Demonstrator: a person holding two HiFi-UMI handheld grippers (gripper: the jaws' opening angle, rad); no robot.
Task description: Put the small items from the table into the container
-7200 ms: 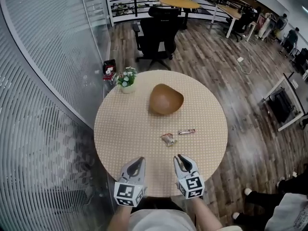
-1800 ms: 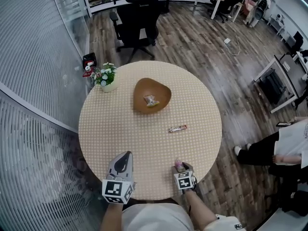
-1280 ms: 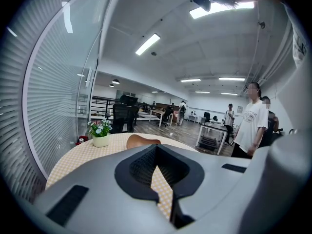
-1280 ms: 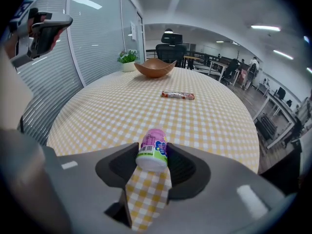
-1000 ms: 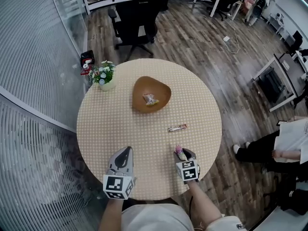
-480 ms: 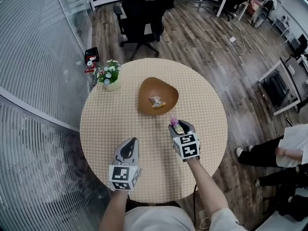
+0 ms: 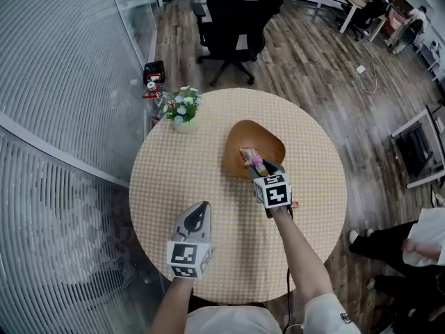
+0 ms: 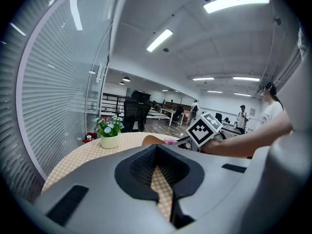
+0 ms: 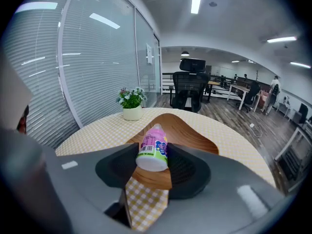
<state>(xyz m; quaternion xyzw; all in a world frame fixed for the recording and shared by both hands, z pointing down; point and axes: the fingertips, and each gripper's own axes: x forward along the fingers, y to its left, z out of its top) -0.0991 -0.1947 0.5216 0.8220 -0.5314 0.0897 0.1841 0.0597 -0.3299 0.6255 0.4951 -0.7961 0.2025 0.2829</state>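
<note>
My right gripper (image 7: 258,168) clamps the bottle (image 9: 153,150) across its body above the bowl (image 7: 270,136), a hold that suits something seemingly light, stiff and round-slick, while my left gripper (image 7: 202,208) is closed, empty.

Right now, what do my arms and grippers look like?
Left gripper and right gripper: grey shells, black ribbed pads, each carrying a white cube with black square markers. Short white sleeves; a thin dark cable trails beneath the right arm.
</note>
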